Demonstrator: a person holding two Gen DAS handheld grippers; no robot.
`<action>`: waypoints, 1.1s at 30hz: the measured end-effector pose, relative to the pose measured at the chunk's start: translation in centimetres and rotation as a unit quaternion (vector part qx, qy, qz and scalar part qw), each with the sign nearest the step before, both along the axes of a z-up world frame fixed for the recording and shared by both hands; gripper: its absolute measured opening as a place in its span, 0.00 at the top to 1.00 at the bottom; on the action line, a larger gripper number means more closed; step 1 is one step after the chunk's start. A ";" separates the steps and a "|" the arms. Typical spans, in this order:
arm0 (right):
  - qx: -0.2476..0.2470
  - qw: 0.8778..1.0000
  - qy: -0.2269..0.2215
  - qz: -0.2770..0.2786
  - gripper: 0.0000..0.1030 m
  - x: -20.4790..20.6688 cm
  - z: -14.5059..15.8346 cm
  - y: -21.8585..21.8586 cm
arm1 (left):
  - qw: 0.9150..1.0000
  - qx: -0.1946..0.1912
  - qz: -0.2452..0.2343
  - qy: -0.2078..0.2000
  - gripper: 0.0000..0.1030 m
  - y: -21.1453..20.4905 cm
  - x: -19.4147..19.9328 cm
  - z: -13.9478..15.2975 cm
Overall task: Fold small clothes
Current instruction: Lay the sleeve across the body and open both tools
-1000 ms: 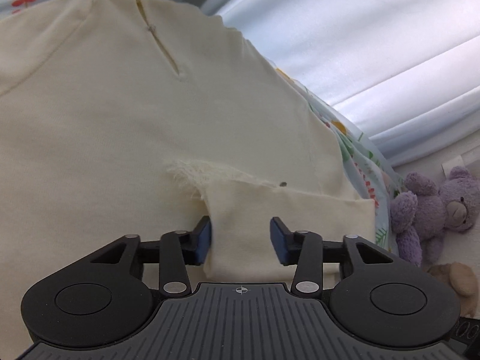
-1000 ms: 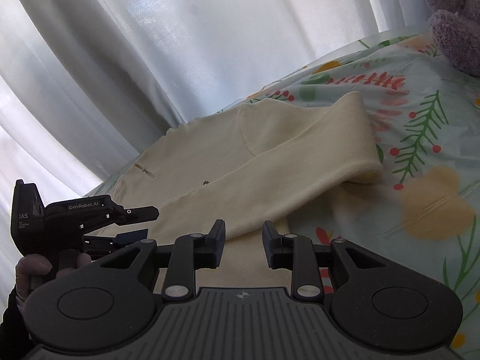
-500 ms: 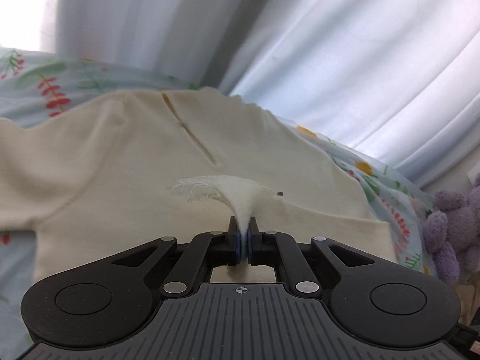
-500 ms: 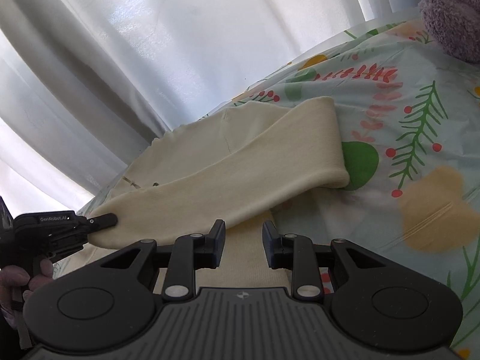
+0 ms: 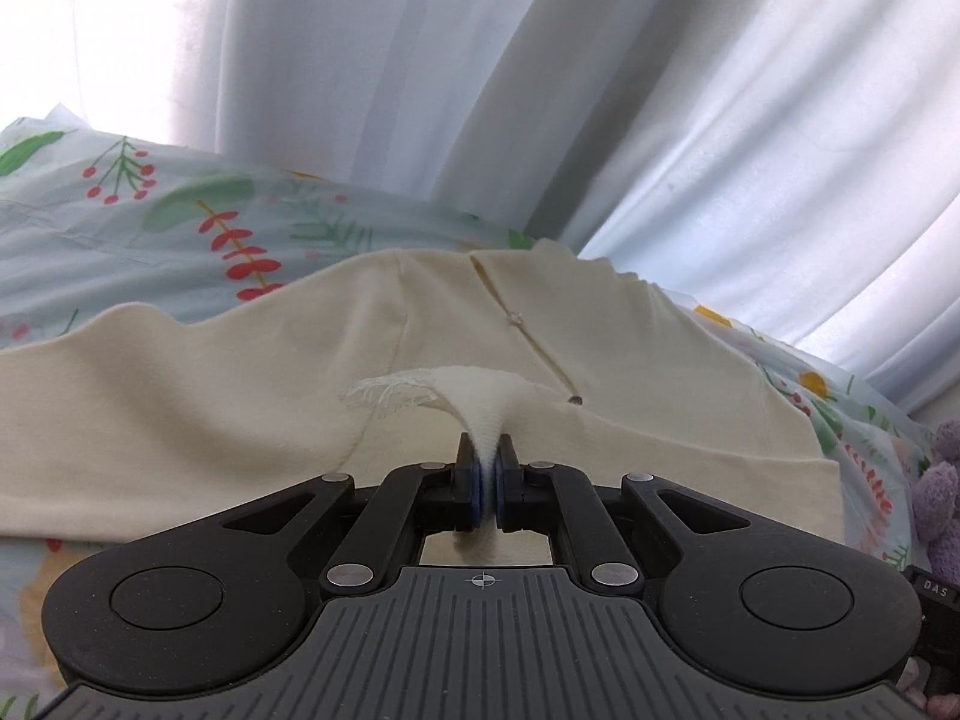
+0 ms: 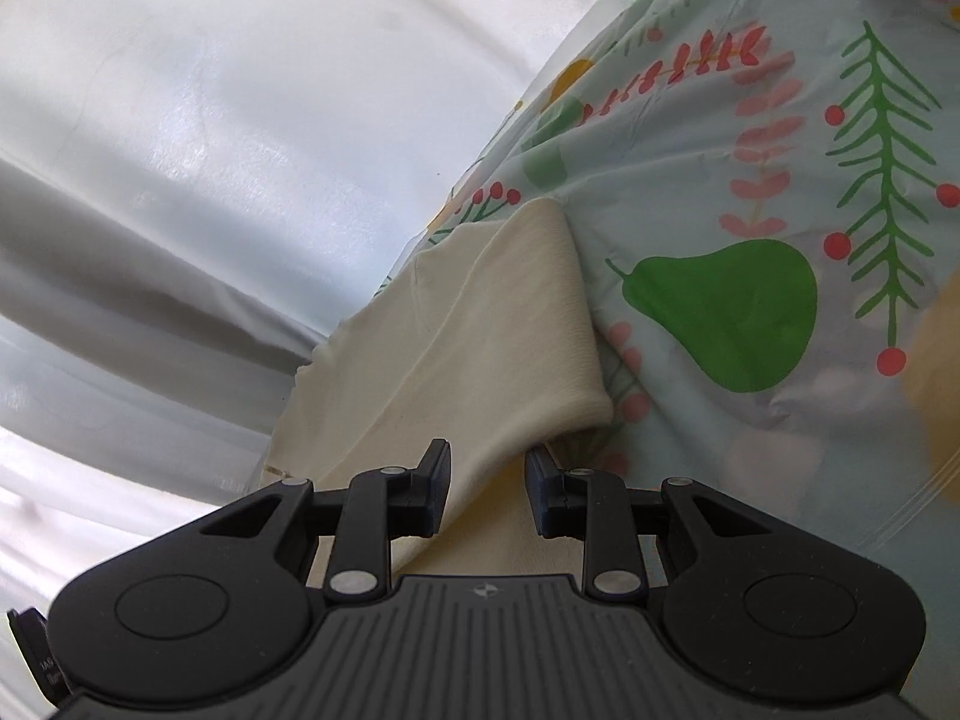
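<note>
Left tongs [image 5: 486, 468]: closed tight, pinching the frayed cuff [image 5: 420, 393] of a cream sleeve, which is bunching up and fanning out above the fingertips.
Right tongs [image 6: 486, 495]: standing open with a wide gap, gripping nothing; the folded sleeve [image 6: 510, 348] is lying just ahead of and partly between the fingers [image 6: 435, 483].
Cream top [image 5: 240, 396]: lying spread on a floral sheet [image 5: 180, 222], neck slit [image 5: 522, 324] pointing toward the curtain; in the right wrist view one sleeve is doubling back over the body, its rounded fold resting on the sheet [image 6: 750, 210] beside a green pear print.
Curtain [image 5: 480, 90]: hanging white behind the bed.
Purple plush toy [image 5: 939, 498]: sitting at the far right edge, apart from the top.
</note>
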State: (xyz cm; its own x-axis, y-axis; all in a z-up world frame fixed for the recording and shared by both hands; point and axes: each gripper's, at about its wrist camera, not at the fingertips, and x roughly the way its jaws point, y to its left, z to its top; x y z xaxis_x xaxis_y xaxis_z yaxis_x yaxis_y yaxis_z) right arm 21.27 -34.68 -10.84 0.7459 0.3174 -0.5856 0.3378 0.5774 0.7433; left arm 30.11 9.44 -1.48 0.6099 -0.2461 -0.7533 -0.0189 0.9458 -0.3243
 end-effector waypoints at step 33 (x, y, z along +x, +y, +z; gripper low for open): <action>-0.237 0.971 -0.013 0.022 0.93 2.2 1.8 3.4 | 0.992 0.112 -0.053 -0.024 0.94 -0.9 2.9 -4.5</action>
State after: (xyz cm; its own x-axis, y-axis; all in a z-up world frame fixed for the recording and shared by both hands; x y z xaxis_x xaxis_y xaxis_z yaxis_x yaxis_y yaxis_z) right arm 23.49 -31.28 -9.01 0.7539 0.0488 -0.6552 0.2896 0.8704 0.3980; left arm 32.99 8.51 -5.95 0.6258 -0.1415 -0.7670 0.0955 0.9899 -0.1046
